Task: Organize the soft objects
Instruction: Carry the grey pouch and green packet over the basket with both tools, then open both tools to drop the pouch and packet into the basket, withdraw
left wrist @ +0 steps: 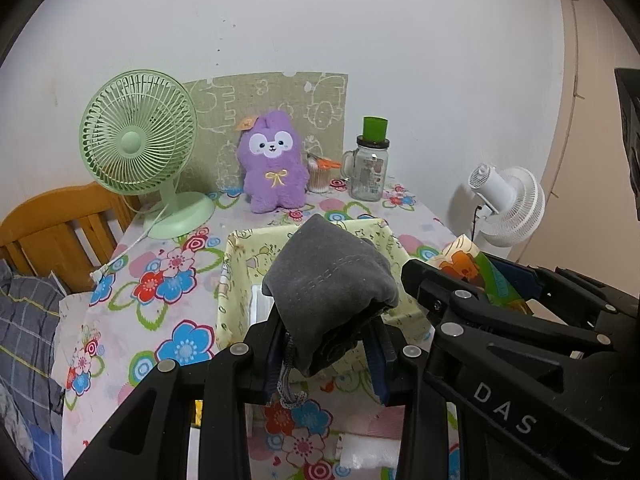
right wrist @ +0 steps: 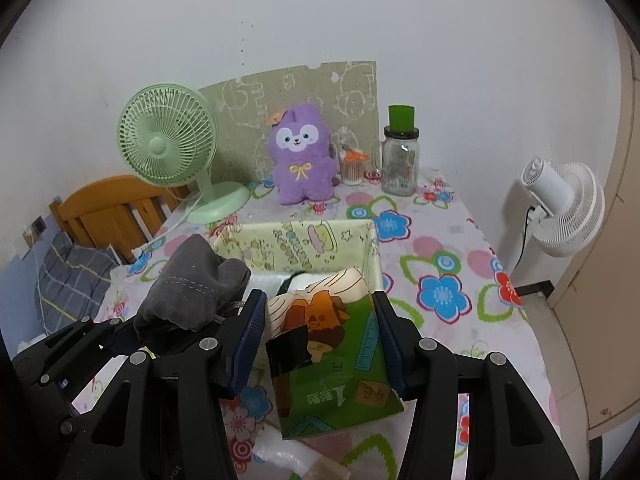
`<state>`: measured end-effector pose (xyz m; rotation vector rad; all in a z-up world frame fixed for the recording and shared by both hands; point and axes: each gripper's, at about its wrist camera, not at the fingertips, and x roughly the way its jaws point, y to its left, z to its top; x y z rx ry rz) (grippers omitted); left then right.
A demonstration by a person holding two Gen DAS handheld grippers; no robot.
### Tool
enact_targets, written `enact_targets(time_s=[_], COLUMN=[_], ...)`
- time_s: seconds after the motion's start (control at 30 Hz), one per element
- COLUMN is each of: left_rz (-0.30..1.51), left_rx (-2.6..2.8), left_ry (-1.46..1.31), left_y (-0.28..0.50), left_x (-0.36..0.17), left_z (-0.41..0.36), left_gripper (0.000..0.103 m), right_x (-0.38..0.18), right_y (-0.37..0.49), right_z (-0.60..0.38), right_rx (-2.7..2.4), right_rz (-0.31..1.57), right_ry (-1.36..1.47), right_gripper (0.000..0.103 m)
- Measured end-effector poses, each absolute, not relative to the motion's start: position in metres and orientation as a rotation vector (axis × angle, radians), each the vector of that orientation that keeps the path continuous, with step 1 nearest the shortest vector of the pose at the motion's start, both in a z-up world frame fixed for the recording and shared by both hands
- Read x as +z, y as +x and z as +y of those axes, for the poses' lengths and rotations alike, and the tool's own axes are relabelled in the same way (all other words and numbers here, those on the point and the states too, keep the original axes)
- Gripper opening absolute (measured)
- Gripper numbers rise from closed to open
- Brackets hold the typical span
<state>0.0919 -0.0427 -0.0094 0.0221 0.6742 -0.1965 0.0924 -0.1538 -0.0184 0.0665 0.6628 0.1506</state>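
Left tongs gripping limp grey velvet pouch, possibly drawstring

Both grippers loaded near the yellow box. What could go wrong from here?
1. The grey pouch bulges well beyond the left gripper; it may slip out.
2. The right gripper, holding the tissue pack, sits close beside the left; they may collide over the fabric box.

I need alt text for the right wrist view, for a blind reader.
The right tongs grip a green tissue pack above a yellow fabric box on a flowered tablecloth. Left, other tongs hold a grey pouch.
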Motion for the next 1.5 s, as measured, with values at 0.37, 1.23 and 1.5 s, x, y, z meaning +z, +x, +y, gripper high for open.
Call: enact_targets(time_s=[0.37, 1.23, 1.5], left_rz=[0.682, 0.845, 0.846], left_rx=[-0.181, -0.18, -0.145], left_ry=[0.024, 0.005, 0.001], left_y=[0.128, 0.19, 0.192], left_x=[-0.012, -0.062, -0.063], left_z=[-0.039, -0.035, -0.028], left_gripper=[0.036, 0.077, 0.085], right_x=[-0.02, -0.058, -0.066], right_y=[0.128, 0.204, 0.215], right_z=[-0.15, -0.153, -0.141], right_rx=[0.15, 0.144, 0.181], right_rz=[0.671, 0.764, 0.79], right_ry=[0.073, 0.101, 0.089], right_gripper=[0.056, 0.056, 0.059])
